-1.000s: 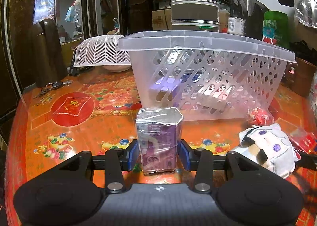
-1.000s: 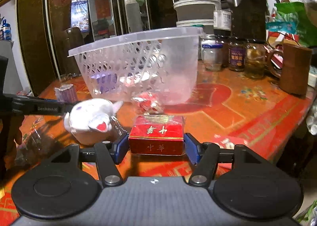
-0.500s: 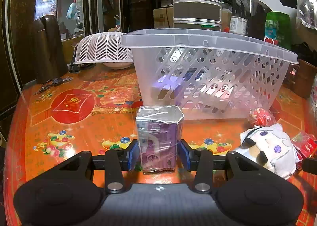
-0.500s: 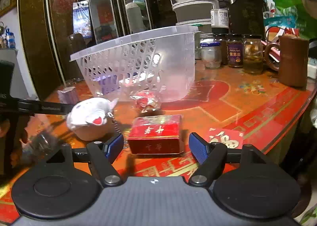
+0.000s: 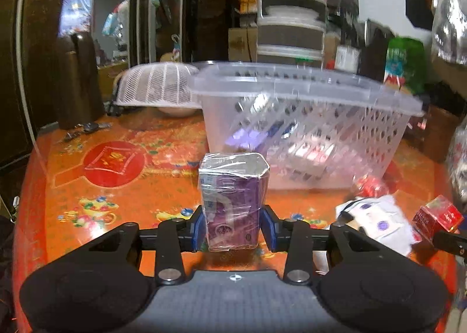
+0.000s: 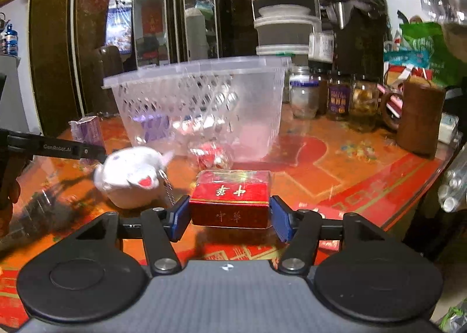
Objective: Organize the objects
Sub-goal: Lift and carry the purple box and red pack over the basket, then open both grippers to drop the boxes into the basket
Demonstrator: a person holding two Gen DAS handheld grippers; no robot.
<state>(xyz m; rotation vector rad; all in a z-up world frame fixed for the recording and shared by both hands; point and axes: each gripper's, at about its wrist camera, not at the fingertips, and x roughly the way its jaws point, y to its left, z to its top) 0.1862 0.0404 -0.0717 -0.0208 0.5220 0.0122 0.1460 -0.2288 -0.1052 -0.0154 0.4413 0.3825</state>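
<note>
The purple box [image 5: 232, 201], wrapped in clear film, stands upright between the blue pads of the left tool [image 5: 232, 229], which pinches it on both sides low down; whether it rests on the counter [image 5: 116, 187] or is just off it I cannot tell. At about 1 o'clock from it stands the clear plastic basket [image 5: 306, 129], with some purple and pale things dimly seen through its slotted wall. At 3 o'clock from the box lie a white plush toy [image 5: 376, 219] and, past that, a red pack [image 5: 437, 216]. In the right wrist view the right tool [image 6: 230, 217] is pressed onto that red pack [image 6: 230, 201], its pads against the two short ends. The plush toy [image 6: 131, 178] lies at 10 o'clock from the pack, a crumpled red wrapper [image 6: 211, 155] at 12 o'clock, touching the basket [image 6: 204, 105]. Glass jars [image 6: 335, 96] stand at 1 o'clock.
</note>
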